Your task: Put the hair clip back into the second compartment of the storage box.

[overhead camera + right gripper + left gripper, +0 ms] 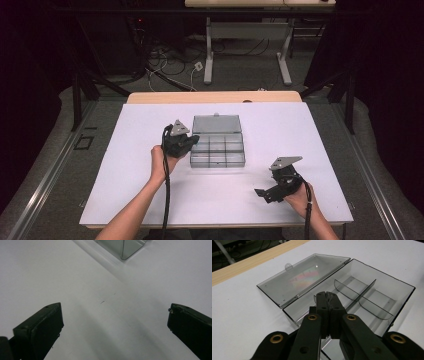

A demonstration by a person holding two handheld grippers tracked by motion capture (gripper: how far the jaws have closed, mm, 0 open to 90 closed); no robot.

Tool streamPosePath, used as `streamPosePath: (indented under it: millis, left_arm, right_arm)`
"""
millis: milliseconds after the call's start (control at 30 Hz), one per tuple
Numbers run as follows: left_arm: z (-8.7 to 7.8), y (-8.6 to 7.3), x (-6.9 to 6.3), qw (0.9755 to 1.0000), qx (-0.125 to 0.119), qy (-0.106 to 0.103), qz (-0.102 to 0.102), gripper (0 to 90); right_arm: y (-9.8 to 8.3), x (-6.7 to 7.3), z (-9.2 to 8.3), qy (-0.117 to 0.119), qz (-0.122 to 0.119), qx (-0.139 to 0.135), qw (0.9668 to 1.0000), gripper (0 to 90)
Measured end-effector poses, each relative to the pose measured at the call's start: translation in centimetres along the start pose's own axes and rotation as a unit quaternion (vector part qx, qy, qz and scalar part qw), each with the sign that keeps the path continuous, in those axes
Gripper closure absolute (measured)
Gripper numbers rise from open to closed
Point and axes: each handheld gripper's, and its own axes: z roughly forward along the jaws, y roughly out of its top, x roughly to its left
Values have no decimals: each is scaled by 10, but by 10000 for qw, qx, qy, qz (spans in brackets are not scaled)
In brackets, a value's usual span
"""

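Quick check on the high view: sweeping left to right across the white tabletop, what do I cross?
left gripper → clear compartment box, lid open → bare white tabletop → right gripper

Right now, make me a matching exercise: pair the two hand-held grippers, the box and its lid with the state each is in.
Things:
1. left hand-held gripper
2. right hand-held gripper
3. box
4. lid

States:
A. lying flat on the table, swung back
B. jaws wide apart over the bare white table
C. jaws together at the box's near edge
D. open, its compartments empty

Pairs: 1-C, 2-B, 3-D, 4-A
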Motion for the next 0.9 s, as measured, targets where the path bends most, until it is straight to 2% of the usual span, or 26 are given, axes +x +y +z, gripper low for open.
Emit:
streamPosePath:
  millis: [167, 367, 433, 867, 900]
  left_arm:
    - [4, 1, 0, 10000, 23, -18, 5, 893]
    - [9, 3, -1, 10000, 0, -30, 4, 894]
    - [11, 4, -2, 10000, -74, -34, -32, 893]
    - [22, 6, -2, 9999, -73, -97, -30, 893]
    - [22, 6, -3, 9999, -84, -53, -28, 893]
  right_arm:
    - [0, 0, 0, 67, 51, -25, 10000, 0]
    - [0, -1, 0, 28, 21, -14, 10000, 0]
    - [0, -1, 0, 43, 21, 2, 10000, 0]
    - [0, -1, 0, 5, 32, -8, 10000, 0]
    - [0, -1, 0, 12, 21, -10, 10000, 0]
